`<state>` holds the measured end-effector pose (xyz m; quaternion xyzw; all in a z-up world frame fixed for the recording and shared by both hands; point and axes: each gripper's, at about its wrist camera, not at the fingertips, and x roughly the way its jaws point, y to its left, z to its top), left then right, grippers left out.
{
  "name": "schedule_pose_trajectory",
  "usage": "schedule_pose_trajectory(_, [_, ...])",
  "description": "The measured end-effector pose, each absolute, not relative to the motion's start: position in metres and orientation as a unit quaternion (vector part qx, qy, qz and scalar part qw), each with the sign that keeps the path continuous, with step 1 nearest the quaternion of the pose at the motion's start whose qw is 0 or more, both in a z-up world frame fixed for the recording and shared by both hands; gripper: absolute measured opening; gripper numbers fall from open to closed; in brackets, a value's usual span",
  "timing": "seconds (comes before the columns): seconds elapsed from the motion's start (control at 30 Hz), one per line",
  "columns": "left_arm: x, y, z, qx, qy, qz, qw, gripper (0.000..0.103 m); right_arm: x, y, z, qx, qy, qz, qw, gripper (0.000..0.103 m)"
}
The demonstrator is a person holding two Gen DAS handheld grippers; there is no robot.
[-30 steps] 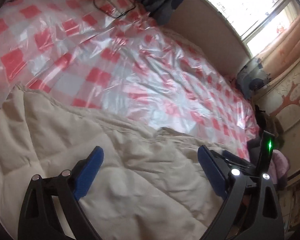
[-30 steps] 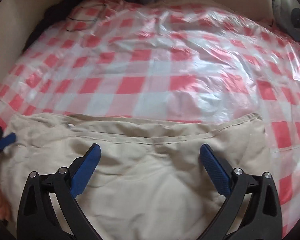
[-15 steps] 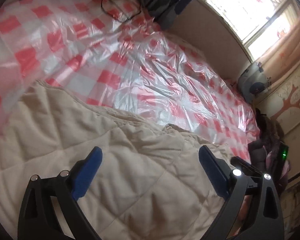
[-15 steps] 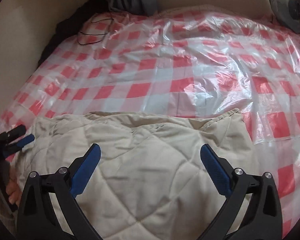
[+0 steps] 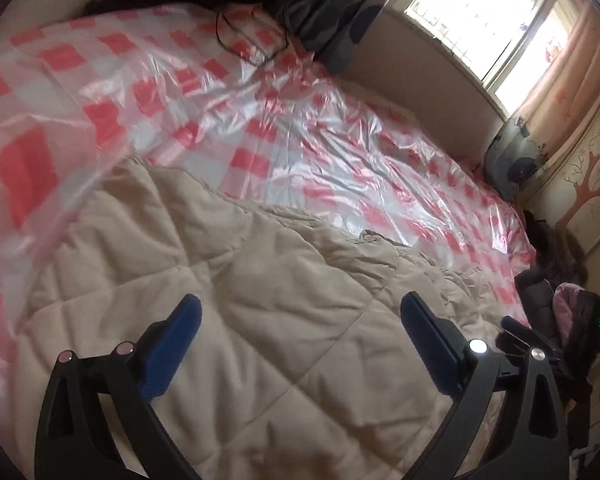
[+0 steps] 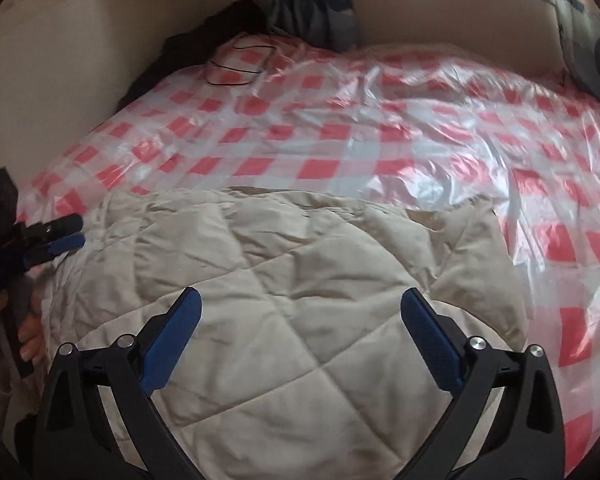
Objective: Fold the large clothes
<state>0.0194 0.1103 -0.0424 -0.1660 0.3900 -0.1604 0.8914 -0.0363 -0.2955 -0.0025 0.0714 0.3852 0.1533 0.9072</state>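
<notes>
Slippery checked plastic sheet [image 6: 324,128] stretches ahead of both my spread, empty claws, left [image 5: 300,340] and right [image 6: 300,340]; beneath them the quilted beige coat [image 6: 284,280] could slide or bunch.

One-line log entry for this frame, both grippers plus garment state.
left gripper: open, empty | right gripper: open, empty | beige quilted garment: rumpled on checked plastic sheet | fold: none visible

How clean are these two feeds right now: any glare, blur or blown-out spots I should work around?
Left wrist view: the window is blown out, glare streaks the checked plastic sheet, and the sheet's left edge is blurred. Right wrist view: lighting is more even, with softer sheen on the sheet; the quilted beige garment reads fairly clearly. Both views bend strongly at the rim.
</notes>
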Motion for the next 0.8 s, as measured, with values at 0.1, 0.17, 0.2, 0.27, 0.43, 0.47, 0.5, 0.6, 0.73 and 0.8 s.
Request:
schedule_pose_trajectory(0.1, [0.027, 0.118, -0.073, -0.165, 0.417, -0.166, 0.878, 0.095, -0.030, -0.269, -0.055, 0.022, 0.431, 0.178, 0.884, 0.097])
schedule_pose_trajectory(0.17, [0.026, 0.119, -0.069, -0.167, 0.419, -0.164, 0.877, 0.095, -0.030, -0.271, -0.054, 0.032, 0.429, 0.175, 0.886, 0.097])
schedule_pose_trajectory(0.2, [0.024, 0.122, -0.062, -0.172, 0.422, -0.167, 0.874, 0.095, -0.028, -0.270, -0.047, 0.029, 0.444, 0.164, 0.880, 0.097])
schedule_pose_trajectory(0.27, [0.010, 0.135, -0.045, -0.200, 0.421, -0.178, 0.867, 0.095, -0.040, -0.269, -0.027, 0.048, 0.447, 0.156, 0.879, 0.097])
schedule_pose_trajectory(0.43, [-0.052, 0.185, -0.008, -0.253, 0.415, -0.214, 0.847, 0.096, -0.117, -0.212, 0.018, -0.032, 0.391, 0.265, 0.881, 0.097])
schedule_pose_trajectory(0.47, [-0.069, 0.198, -0.003, -0.263, 0.416, -0.218, 0.843, 0.096, -0.133, -0.193, 0.017, -0.068, 0.385, 0.281, 0.876, 0.097])
schedule_pose_trajectory(0.5, [-0.083, 0.207, 0.000, -0.273, 0.417, -0.222, 0.838, 0.095, -0.145, -0.171, 0.011, -0.112, 0.388, 0.291, 0.868, 0.097])
schedule_pose_trajectory(0.6, [-0.116, 0.228, -0.005, -0.324, 0.428, -0.227, 0.813, 0.095, -0.161, -0.123, -0.010, -0.199, 0.396, 0.276, 0.853, 0.097])
schedule_pose_trajectory(0.73, [-0.150, 0.241, -0.038, -0.401, 0.448, -0.229, 0.766, 0.095, -0.152, -0.096, -0.029, -0.257, 0.397, 0.227, 0.851, 0.097])
schedule_pose_trajectory(0.8, [-0.156, 0.239, -0.052, -0.420, 0.453, -0.228, 0.753, 0.095, -0.139, -0.107, -0.025, -0.203, 0.410, 0.221, 0.861, 0.097])
